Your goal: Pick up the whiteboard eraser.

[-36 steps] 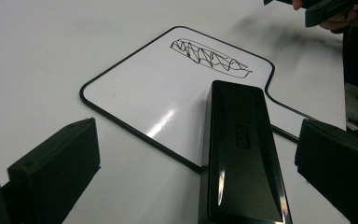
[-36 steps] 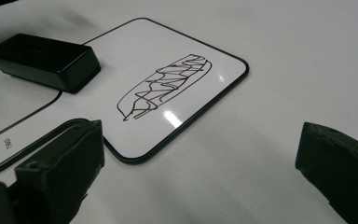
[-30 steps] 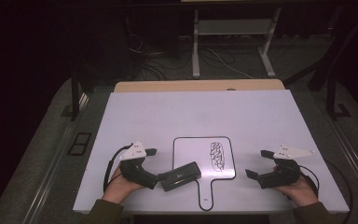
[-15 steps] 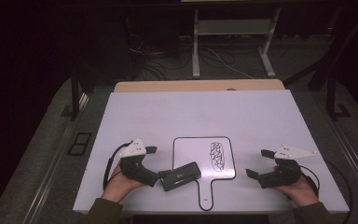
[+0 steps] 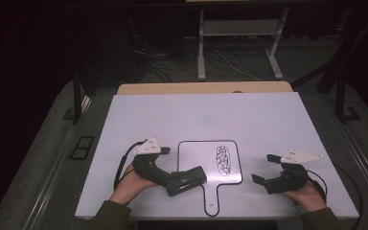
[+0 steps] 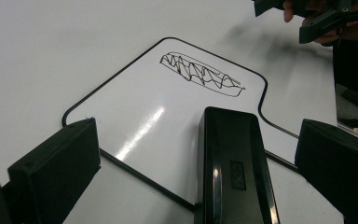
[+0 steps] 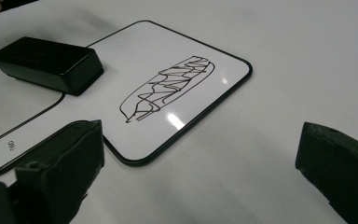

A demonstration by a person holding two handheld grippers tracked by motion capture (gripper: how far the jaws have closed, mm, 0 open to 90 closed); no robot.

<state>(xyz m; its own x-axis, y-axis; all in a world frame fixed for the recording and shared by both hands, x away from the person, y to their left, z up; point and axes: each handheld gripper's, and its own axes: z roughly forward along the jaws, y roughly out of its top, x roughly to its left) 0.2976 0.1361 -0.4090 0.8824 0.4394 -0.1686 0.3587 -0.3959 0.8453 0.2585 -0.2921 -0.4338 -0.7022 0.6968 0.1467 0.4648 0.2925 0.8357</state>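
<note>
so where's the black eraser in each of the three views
High view: the black eraser lies low and centre-left, on the lower left corner of the whiteboard, just ahead of the left gripper.
Left gripper view: bottom centre, between that gripper's open jaws.
Right gripper view: upper left, on the board's far edge.
Shared landmark: the black scribble on the board.

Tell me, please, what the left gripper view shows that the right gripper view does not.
Left gripper view: the eraser lying between its open fingers, and the right gripper at the top right. Right gripper view: the handle of the board, with small print. Both: eraser, board, scribble, table.
</note>
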